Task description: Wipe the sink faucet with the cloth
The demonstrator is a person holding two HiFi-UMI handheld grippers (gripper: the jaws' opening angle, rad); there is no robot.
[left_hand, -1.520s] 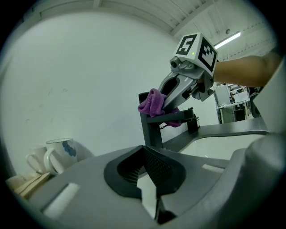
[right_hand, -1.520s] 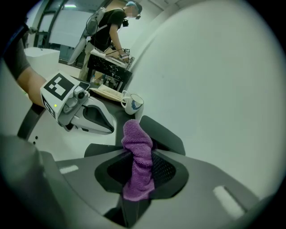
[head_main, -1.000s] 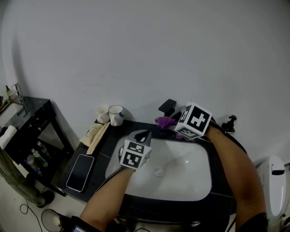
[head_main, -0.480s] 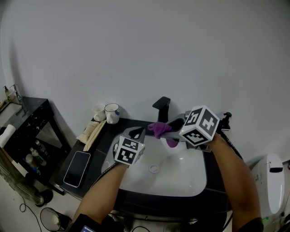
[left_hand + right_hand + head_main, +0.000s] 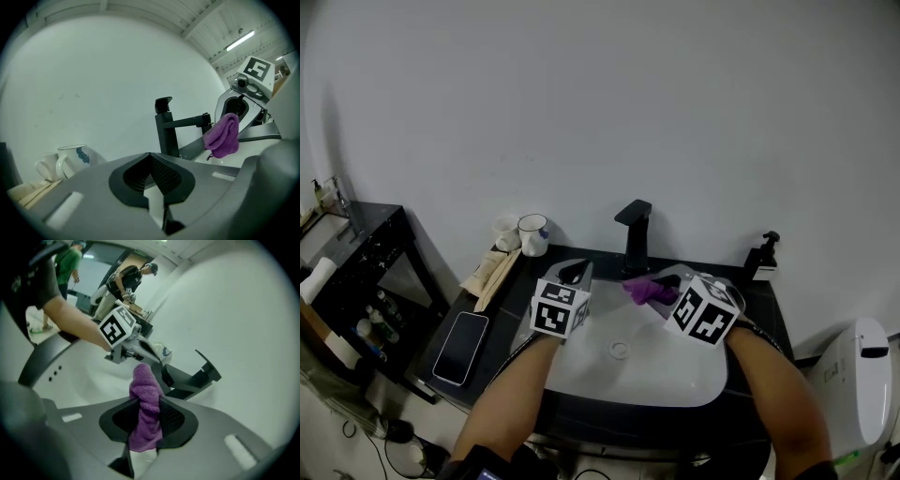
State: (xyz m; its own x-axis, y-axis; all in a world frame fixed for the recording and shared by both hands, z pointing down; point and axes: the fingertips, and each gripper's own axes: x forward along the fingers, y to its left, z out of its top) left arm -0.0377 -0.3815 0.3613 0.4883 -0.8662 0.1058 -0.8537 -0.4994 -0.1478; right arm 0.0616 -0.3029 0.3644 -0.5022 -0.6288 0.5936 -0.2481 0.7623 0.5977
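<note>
The purple cloth is pinched between the closed fingers of the right gripper. It is held just below the black faucet, at the frame's centre, over the white sink. The left gripper is held left of the faucet, its fingers pressed together on nothing.

- I see the purple cloth as soft, nubbly terry.
- The faucet looks matt black to me.
- Sink basin: smooth, glossy white.
- Mug: glossy white glaze.
</note>
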